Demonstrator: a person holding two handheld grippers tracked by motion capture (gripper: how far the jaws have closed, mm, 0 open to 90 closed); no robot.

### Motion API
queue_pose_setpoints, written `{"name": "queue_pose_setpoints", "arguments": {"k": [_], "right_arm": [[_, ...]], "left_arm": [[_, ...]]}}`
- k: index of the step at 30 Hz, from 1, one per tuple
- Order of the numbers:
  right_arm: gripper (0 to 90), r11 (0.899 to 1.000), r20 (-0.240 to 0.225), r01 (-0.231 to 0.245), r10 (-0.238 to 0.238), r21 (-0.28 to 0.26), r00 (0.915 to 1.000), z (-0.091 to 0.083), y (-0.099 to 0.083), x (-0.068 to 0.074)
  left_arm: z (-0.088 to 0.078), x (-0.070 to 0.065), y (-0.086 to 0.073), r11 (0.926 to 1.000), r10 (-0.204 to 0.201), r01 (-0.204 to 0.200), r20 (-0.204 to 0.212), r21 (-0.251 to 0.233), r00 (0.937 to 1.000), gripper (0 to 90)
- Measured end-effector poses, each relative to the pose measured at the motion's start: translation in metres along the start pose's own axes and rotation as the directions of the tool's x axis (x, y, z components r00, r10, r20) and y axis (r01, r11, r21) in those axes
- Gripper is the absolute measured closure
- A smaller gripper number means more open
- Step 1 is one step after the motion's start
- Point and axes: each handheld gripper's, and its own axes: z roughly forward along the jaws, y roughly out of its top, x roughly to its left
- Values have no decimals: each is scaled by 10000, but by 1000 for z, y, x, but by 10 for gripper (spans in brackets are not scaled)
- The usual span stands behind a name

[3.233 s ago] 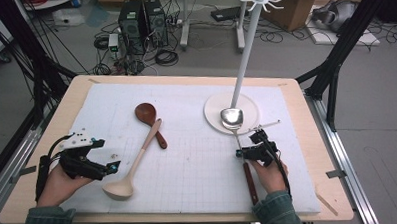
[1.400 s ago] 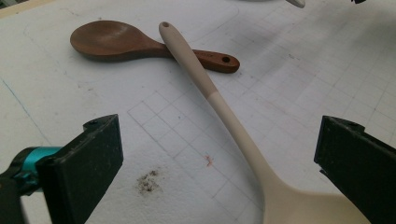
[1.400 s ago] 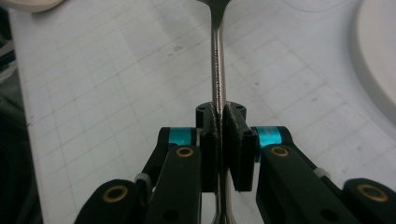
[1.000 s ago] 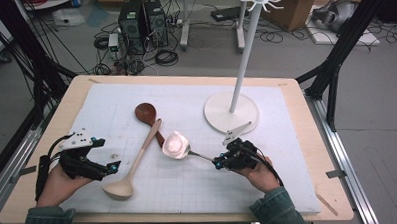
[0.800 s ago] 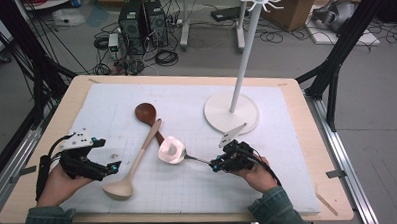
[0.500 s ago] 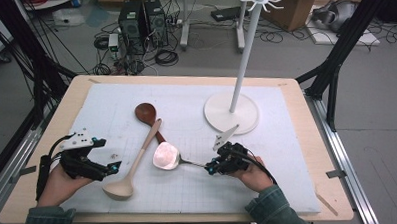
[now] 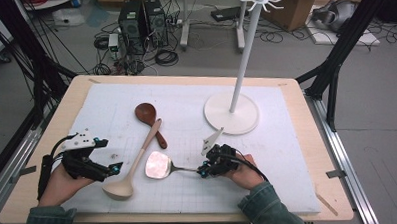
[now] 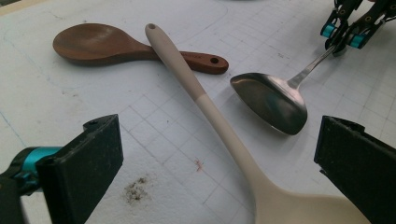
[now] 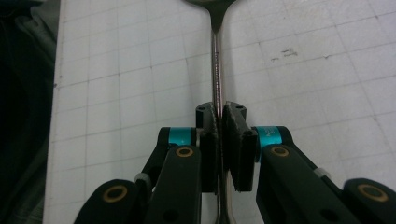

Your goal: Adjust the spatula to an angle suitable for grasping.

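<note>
My right gripper [image 7: 204, 170] is shut on the thin handle of a metal spoon [image 7: 158, 165], near the front middle of the white mat. In the right gripper view the pads [image 9: 232, 122] pinch the handle [image 9: 215, 60]. The shiny bowl [image 8: 273, 100] points left and lies low at the mat, close beside a long cream spoon [image 7: 133, 162]. A brown wooden spoon [image 7: 147, 115] lies behind, its handle under the cream one. My left gripper [image 7: 108, 155] rests open at the front left. Its jaws stand on either side of the cream spoon's bowl end [image 8: 299, 210] without touching it.
A white stand [image 7: 231, 113] with a round base and a tall pole topped by hooks stands at the back right of the mat. The wooden table edge [image 7: 180, 218] runs close in front of both hands. Cables and computer cases lie on the floor beyond.
My right gripper has carried the metal spoon from the stand's base leftward and toward the front, lowering it beside the cream spoon. The left gripper has stayed put.
</note>
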Motion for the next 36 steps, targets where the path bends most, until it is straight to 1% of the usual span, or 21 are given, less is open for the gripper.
{"name": "queue_pose_setpoints", "arguments": {"k": [1, 3, 4, 7, 9, 12, 17, 25, 29, 32, 35, 36], "right_arm": [[844, 9999, -24, 102, -102, -35, 9999, 1, 0, -1], [844, 10000, -85, 63, -64, -32, 9999, 2, 1, -2], [843, 9999, -56, 168, -169, -40, 9998, 2, 2, -2], [843, 9997, -112, 254, -254, -38, 9996, 4, 4, -3], [843, 9996, -154, 288, -288, -21, 9995, 5, 6, -3], [843, 9988, -199, 496, -496, 10, 9986, 7, 9, -4], [843, 9980, -258, 633, -631, 59, 9977, 10, 14, -4], [841, 9977, -314, 679, -679, 6, 9972, 14, 16, -5], [838, 9981, -376, 616, -615, 21, 9974, 15, 16, -5], [833, 9980, -339, 637, -636, 18, 9974, 15, 16, -5], [821, 9984, -435, 564, -565, -32, 9975, 15, 16, -6], [803, 9985, -448, 533, -537, -99, 9976, 13, 16, -7]], "left_arm": [[1, 0, 0, 10000, -50, 50, 35, -28, 10000, 18], [1, 0, 0, 10000, -6, 6, 57, -12, 10000, 18], [1, 0, 0, 10000, -6, 6, 57, -12, 10000, 18], [2, -1, 0, 10000, 8, -8, 159, 18, 9999, 18], [3, -1, 0, 10000, 28, -28, 172, 21, 9998, 18], [3, -1, 0, 10000, 30, -30, 183, 15, 9998, 18], [2, -1, 0, 10000, 34, -34, 197, 7, 9998, 18], [3, -1, 0, 10000, 86, -87, 261, 30, 9996, 18], [3, -2, 1, 9999, 104, -105, 272, 29, 9996, 18], [3, -2, 1, 9999, 118, -118, 279, 30, 9995, 18], [3, -2, 1, 9999, 126, -126, 302, 13, 9995, 18], [3, -2, 1, 9999, 134, -135, 288, 28, 9995, 18]]}}
